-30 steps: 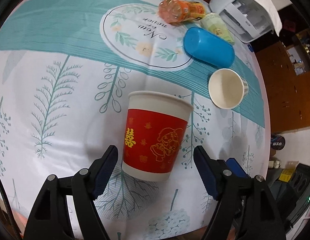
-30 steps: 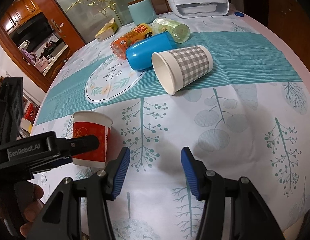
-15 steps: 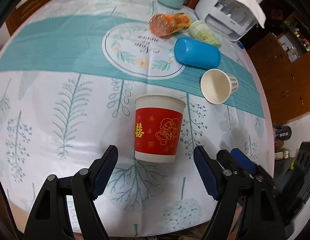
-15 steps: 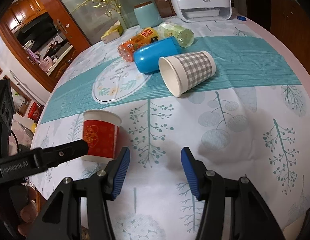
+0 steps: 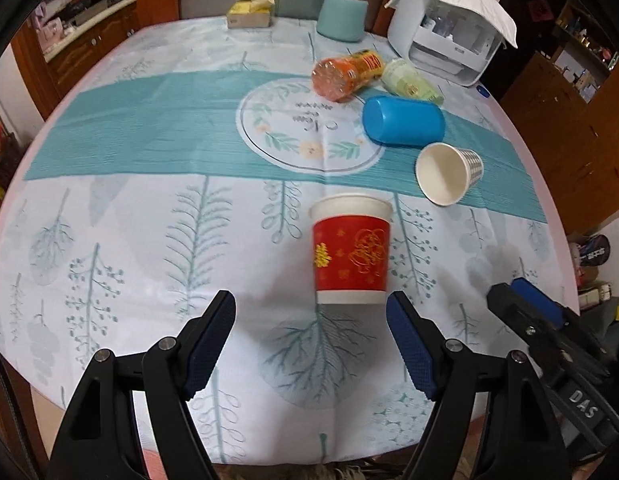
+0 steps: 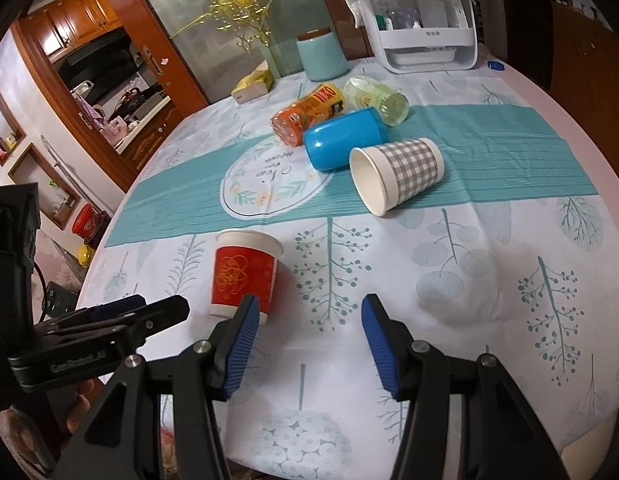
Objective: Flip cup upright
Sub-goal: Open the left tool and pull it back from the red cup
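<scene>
A red paper cup (image 5: 351,250) with gold print stands upright on the tablecloth, rim up; it also shows in the right wrist view (image 6: 245,274). My left gripper (image 5: 311,338) is open and empty, just short of the cup and apart from it. My right gripper (image 6: 305,340) is open and empty over the cloth, to the right of the red cup. A grey checked paper cup (image 6: 397,174) lies on its side on the teal band, mouth toward me; it also shows in the left wrist view (image 5: 449,172).
A blue plastic cup (image 5: 403,120), an orange bottle (image 5: 345,74) and a pale green bottle (image 5: 411,82) lie on their sides behind. A white appliance (image 5: 449,32), a teal jar (image 5: 343,16) and a tissue box (image 5: 249,14) stand at the back. The table edge (image 5: 269,456) is near me.
My left gripper has drawn back and up from the standing red cup, which now looks smaller and farther. My right gripper has also pulled back a little. The cups have not moved.
</scene>
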A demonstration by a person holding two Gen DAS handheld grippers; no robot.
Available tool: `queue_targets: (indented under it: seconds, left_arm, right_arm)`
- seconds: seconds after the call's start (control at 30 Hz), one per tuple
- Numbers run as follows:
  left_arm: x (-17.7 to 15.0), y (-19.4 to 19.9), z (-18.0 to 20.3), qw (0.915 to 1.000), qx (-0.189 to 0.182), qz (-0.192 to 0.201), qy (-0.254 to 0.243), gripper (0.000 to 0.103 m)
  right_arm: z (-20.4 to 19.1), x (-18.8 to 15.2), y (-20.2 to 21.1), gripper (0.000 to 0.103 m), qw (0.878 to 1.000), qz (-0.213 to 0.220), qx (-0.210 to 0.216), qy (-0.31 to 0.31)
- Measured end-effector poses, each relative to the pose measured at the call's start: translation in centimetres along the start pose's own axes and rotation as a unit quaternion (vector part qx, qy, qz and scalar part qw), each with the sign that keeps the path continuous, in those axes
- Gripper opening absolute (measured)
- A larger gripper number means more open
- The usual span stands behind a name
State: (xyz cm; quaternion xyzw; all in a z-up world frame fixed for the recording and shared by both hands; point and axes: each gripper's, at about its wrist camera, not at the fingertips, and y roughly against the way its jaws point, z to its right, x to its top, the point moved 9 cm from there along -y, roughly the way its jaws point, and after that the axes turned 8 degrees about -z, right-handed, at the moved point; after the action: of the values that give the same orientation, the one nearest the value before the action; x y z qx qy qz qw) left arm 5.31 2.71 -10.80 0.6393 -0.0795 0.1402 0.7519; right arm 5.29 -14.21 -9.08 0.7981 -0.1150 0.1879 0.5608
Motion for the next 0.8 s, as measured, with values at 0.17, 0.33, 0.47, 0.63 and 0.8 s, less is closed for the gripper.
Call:
queue_targets:
  seconds: [0.17,0.33,0.47,0.63,0.8]
  left_arm:
    - [0.2,0.5,-0.5,0.9998,0.014,0.017,-0.003,0.076]
    - [0.5,1.0,-1.3,0.9988,0.029,0.039,-0.006,0.076]
    - [0.8,1.1,-1.7,0.9978,0.04,0.052,-0.009,0.076]
    - [1.1,0.3,-2.5,0.998,0.037,0.05,-0.005,0.076]
    - [1.3,-1.0,-3.6,0.9985,0.035,0.043,0.006,0.076]
  right_arm:
    - [-1.0,0.2,0.6,0.055,1.0,0.006,0.009,0.015]
    - [-2.2,0.6,0.9,0.065,0.999,0.012,0.024,0.022]
    - [-3.0,0.7,0.5,0.065,0.999,0.006,0.028,0.028]
    - [-3.5,0.7,-1.0,0.065,0.999,-0.013,0.029,0.029]
    - [-3.8,0.9,-2.8,0.065,0.998,-0.037,0.032,0.027]
